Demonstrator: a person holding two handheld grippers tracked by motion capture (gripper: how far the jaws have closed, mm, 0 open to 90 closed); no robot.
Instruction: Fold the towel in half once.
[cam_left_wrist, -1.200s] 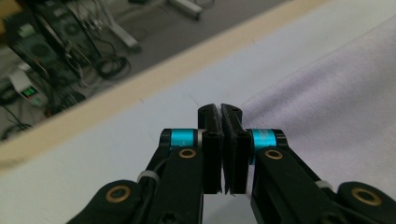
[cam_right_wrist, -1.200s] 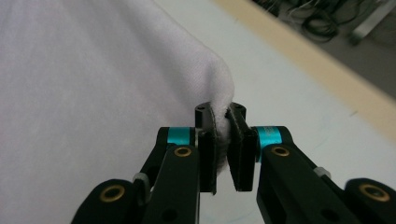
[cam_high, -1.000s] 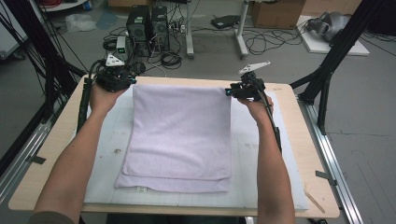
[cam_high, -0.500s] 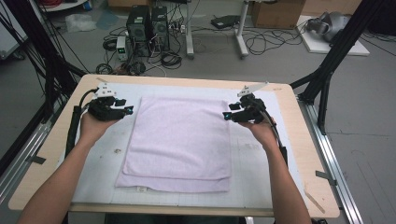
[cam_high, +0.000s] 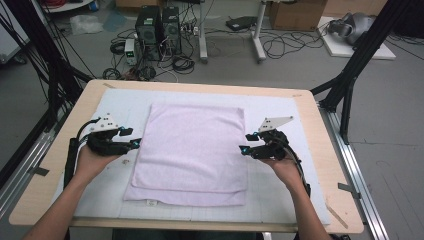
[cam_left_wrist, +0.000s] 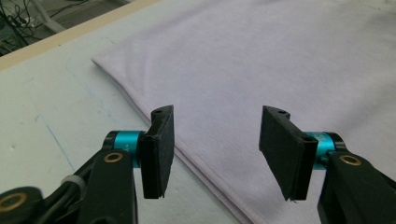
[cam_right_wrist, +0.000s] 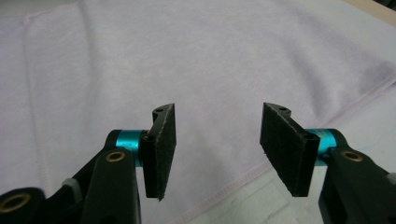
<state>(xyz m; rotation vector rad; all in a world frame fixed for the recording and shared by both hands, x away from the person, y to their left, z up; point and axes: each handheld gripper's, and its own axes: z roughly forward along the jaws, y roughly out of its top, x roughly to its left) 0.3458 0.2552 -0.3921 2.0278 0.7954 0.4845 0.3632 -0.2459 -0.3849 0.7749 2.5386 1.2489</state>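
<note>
A lab or robotics test room: a wooden table (cam_high: 320, 125) inside a black metal frame (cam_high: 360, 65), 2 computer towers (cam_high: 159, 25) on the grey floor amid tangled cables (cam_high: 280, 45), a cardboard box (cam_high: 295, 12) behind

Towel (cam_high: 192, 150): pale lilac, plain, unpatterned; hem stitching in same tone.
Mat (cam_high: 305, 165) under towel: very pale blue-white, faint grid lines marked.
Counter (cam_high: 60, 165): light wood tone.
Left hand-held gripper (cam_high: 136, 143): black body, black pads, turquoise collars, brass-coloured screws, grey top plate.
Right hand-held gripper (cam_high: 242, 149): same colouring.
Floor (cam_high: 390, 115): grey.
</note>
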